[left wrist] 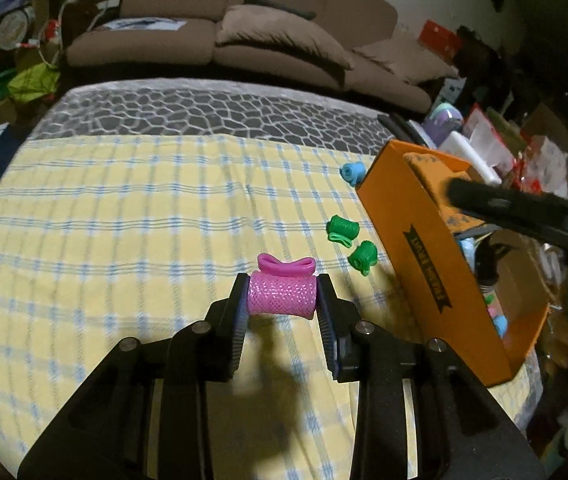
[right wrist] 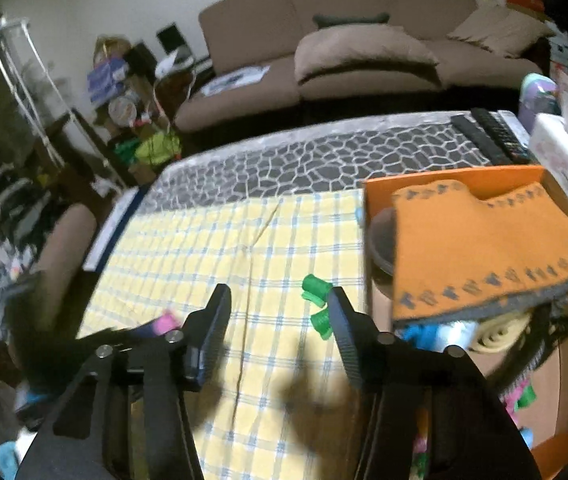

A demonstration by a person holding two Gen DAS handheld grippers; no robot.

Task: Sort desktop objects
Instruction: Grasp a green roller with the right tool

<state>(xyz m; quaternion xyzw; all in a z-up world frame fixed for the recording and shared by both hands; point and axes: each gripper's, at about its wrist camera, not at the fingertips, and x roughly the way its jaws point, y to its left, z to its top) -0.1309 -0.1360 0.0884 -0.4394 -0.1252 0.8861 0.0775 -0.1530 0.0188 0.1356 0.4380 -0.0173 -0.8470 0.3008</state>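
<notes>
Left wrist view: the left gripper (left wrist: 282, 298) clamps the pink roller (left wrist: 282, 295), presumably bound for the orange box (left wrist: 416, 236) at 3 o'clock. The right gripper (right wrist: 280, 320) hangs spread and empty.

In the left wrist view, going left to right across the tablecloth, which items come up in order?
Pink roller held in the left gripper → green roller → second green roller → orange box.
</notes>
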